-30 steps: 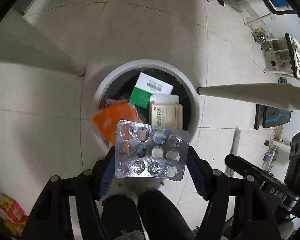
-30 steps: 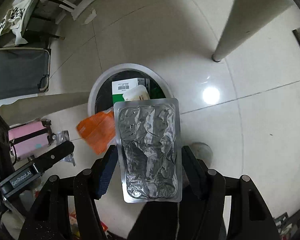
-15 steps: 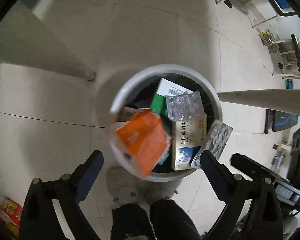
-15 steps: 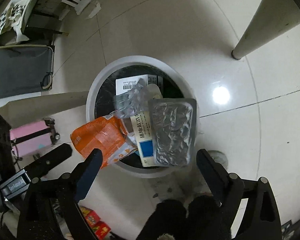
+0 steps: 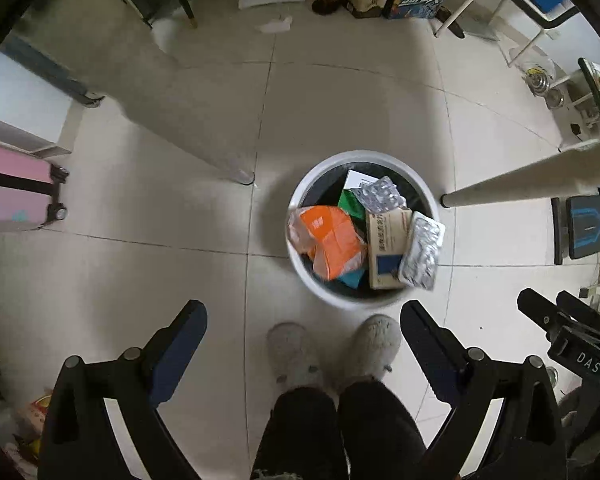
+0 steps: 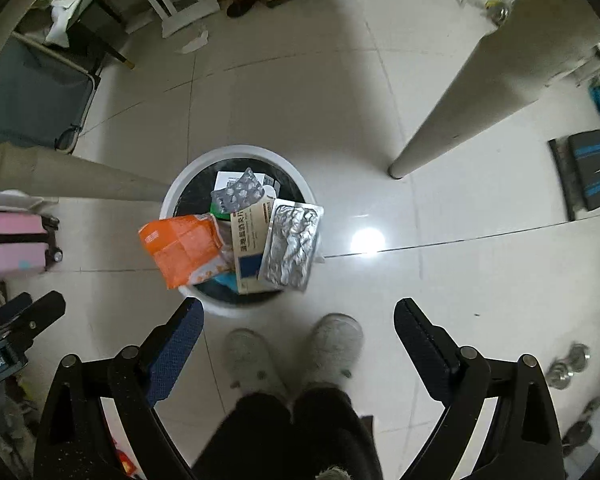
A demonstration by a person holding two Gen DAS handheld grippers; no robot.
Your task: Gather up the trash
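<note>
A white round bin (image 5: pixel 300 200) stands on the tiled floor, heaped with trash: an orange packet (image 5: pixel 332 240), a medicine box (image 5: pixel 386 248) and two silver blister packs (image 5: pixel 422 252) (image 5: pixel 380 196). My left gripper (image 5: pixel 303 312) hangs high above the floor, on the near side of the bin, open and empty. In the right wrist view the same bin (image 6: pixel 240 150) holds the orange packet (image 6: pixel 180 248) and a foil blister pack (image 6: pixel 292 244) that leans over the rim. My right gripper (image 6: pixel 299 308) is up high too, its jaws opening with nothing between them.
A person's grey slippers (image 5: pixel 296 356) stand just near of the bin. Table legs (image 5: pixel 520 184) (image 5: pixel 204 148) slant down on both sides of it. A pink suitcase (image 5: pixel 16 196) is at the left, and a scrap of paper (image 5: pixel 276 24) lies far off.
Both grippers opened and let go of their blister packs, which now lie on the heap in the bin. Both grippers have risen, so the bin looks smaller.
</note>
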